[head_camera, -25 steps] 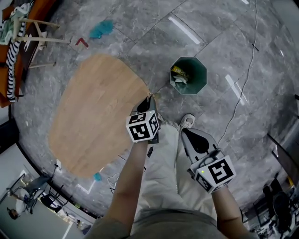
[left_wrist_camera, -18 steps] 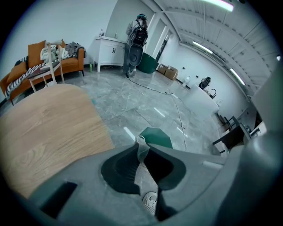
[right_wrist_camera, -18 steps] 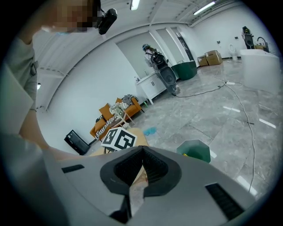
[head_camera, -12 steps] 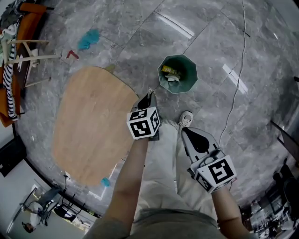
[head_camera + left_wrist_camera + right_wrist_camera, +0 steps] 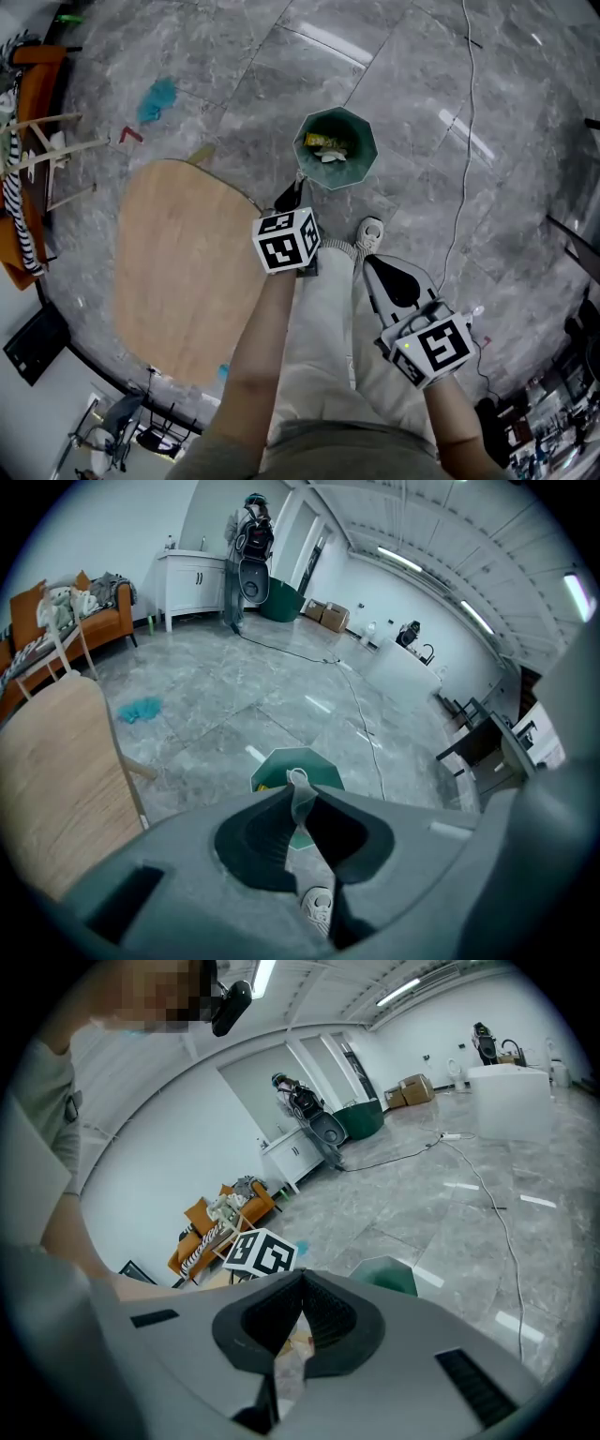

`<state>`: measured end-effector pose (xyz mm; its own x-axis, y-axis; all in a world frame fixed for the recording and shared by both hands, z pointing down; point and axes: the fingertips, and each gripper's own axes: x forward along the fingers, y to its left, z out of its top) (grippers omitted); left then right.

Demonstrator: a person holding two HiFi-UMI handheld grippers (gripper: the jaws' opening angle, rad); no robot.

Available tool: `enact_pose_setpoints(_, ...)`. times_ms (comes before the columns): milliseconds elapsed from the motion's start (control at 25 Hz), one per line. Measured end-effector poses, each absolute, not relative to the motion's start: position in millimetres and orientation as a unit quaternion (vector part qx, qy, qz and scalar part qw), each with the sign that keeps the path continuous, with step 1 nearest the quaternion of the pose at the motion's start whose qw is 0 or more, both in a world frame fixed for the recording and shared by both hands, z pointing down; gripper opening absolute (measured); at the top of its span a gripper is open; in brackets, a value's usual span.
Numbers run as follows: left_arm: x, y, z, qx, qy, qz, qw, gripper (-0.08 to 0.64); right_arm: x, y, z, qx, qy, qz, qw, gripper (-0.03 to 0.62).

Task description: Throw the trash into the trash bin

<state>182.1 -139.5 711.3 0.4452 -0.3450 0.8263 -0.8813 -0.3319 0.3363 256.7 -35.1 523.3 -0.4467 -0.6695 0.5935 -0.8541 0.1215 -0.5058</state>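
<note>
At 5 o'clock in the head view, the right gripper (image 5: 395,281) has its jaws pressed together. Near centre, the left gripper (image 5: 294,190) pinches a pale strip of trash (image 5: 298,794). Its long axis runs along the jaws, free end pointing to 12 o'clock at the green trash bin (image 5: 335,148) just beyond. The wooden bench (image 5: 178,262) lies at 9 o'clock.

There are two grippers, the left gripper (image 5: 292,193) and the right gripper (image 5: 371,265). Each bears one marker cube, so there are two cubes in all. One pale scrap (image 5: 299,794) is pinched between the left gripper's fingers.

One green trash bin (image 5: 361,141) holds at least two pieces of trash, one yellow piece (image 5: 330,141) and one white piece (image 5: 328,157).

There is one wooden worktop (image 5: 178,272) and one orange sofa (image 5: 26,611). One teal scrap (image 5: 156,97) and one small red piece (image 5: 131,134) lie on the floor. One shoe (image 5: 370,232) shows.
</note>
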Motion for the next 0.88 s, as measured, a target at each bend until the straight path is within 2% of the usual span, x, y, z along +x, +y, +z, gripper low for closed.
enact_pose_setpoints(880, 244.7, -153.6, 775.8, 0.763, -0.349, 0.394, 0.374, 0.037, 299.1, -19.7, 549.2, 0.564, -0.690, 0.444, 0.092, 0.008)
